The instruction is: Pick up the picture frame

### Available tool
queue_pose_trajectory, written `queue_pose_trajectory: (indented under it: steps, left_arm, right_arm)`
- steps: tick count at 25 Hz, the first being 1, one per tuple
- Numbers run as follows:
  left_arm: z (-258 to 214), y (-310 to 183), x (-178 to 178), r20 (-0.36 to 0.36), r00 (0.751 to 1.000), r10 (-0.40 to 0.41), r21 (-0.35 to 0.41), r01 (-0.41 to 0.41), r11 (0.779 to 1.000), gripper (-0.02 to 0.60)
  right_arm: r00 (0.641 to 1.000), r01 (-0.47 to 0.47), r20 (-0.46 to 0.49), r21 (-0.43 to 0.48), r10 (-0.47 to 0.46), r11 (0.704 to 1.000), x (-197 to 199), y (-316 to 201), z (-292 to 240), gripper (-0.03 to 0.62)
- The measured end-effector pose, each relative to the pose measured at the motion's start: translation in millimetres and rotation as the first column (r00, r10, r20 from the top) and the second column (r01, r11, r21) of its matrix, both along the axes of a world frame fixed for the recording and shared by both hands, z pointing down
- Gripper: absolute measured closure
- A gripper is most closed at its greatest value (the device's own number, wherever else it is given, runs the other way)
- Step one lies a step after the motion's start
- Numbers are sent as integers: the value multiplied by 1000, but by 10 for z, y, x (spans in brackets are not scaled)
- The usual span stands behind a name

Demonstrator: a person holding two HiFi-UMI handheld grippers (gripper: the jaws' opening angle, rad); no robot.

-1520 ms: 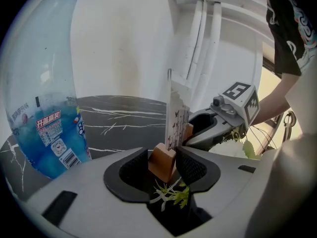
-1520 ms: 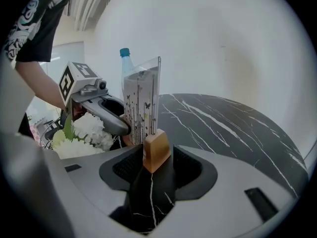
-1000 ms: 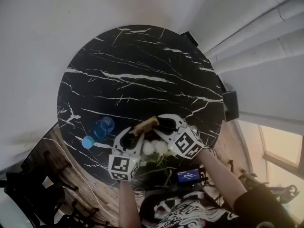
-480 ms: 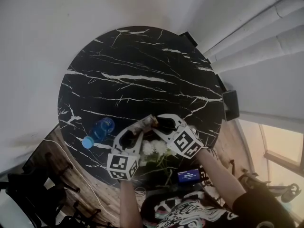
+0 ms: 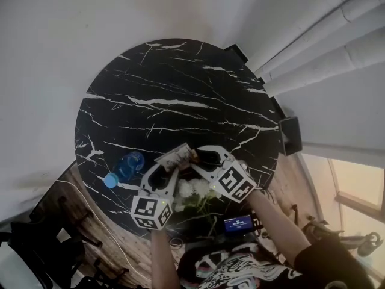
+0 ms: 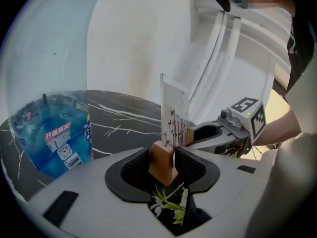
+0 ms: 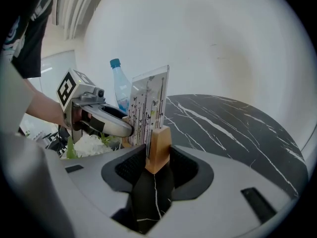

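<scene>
A clear upright picture frame with a butterfly-and-stem print and pale wooden end blocks (image 5: 176,156) sits over the near part of the round black marble table with white veins (image 5: 180,89). It is held at both ends. The left gripper (image 6: 163,163) is clamped on one wooden block (image 6: 162,165). The right gripper (image 7: 157,150) is clamped on the other block (image 7: 158,145).

The frame's long axis runs level from one gripper to the other, with the thin panel standing on edge above the blocks. I cannot tell whether its base touches the marble.

A blue-tinted plastic water bottle with a blue cap (image 5: 126,167) lies near the frame on the left, close to the table's rim. White flowers with green stems (image 5: 195,188) sit just behind the grippers at the near edge. A broad stretch of marble spreads beyond the frame towards the wall.
</scene>
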State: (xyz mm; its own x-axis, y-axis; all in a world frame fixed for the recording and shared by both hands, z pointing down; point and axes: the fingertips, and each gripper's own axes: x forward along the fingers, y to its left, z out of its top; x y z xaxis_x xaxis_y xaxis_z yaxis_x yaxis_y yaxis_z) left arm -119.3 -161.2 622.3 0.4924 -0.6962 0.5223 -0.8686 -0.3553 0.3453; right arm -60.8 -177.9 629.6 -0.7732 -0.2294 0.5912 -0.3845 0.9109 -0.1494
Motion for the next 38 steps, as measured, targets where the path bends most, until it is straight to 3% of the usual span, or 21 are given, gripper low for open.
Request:
queue_pose_trajectory:
  steps: [10, 26, 38]
  left_arm:
    - [-171, 24, 33, -28, 999, -24, -1, 24, 1000, 410]
    - [-578, 100, 180, -52, 999, 2, 25, -1, 1000, 410]
    - [-892, 297, 244, -34, 999, 16, 54, -14, 998, 410]
  right_arm:
    - [1000, -20, 22, 11, 20, 1000, 47, 36, -186, 442]
    - [994, -91, 61, 45, 89, 995, 215, 143, -620, 447]
    - [987, -133, 100, 45, 128, 990, 289, 356, -901, 447]
